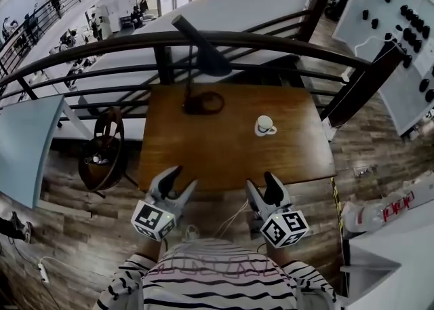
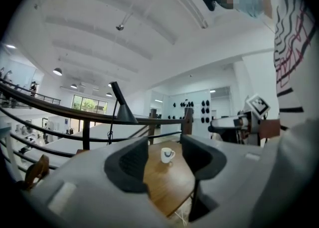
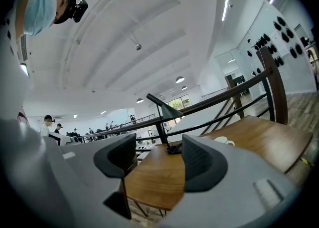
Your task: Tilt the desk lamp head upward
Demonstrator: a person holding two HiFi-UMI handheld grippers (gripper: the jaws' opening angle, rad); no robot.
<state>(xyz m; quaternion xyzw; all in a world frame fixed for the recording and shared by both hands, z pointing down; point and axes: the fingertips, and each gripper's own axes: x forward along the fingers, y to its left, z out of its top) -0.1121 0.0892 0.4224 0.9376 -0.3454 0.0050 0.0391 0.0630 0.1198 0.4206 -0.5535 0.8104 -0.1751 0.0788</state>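
both grippers parked at the body side, short of the near edge of the table [image 1: 203, 156], over the floor. left gripper [image 1: 180, 178] jaws wide apart, nothing between them, only tabletop and cup [image 2: 167, 155] seen through the gap. right gripper [image 1: 261, 184] also open, a bit less wide, holding nothing; its view looks between the jaws at the lamp.

desk lamp [image 1: 202, 64] sits at the far edge of the table, ring base [image 1: 203, 103] left of centre, stem going up to the dark cone lamp head [image 1: 207, 47], which slopes down twd the right. untouched, so my read is pre-approach: jaws opened ready for a grab on the head.

room: whole near/mid tabletop is bare, straight reach fwd is free. cup [image 1: 264, 125] is right of the base and apart from it, roughly in the right gripper's lane, so it's a knock risk. railing [image 1: 285, 47] runs just behind the head, so little clearance at the back; prob approach from front/below and push up, maybe w/ the other gripper steadying the base.
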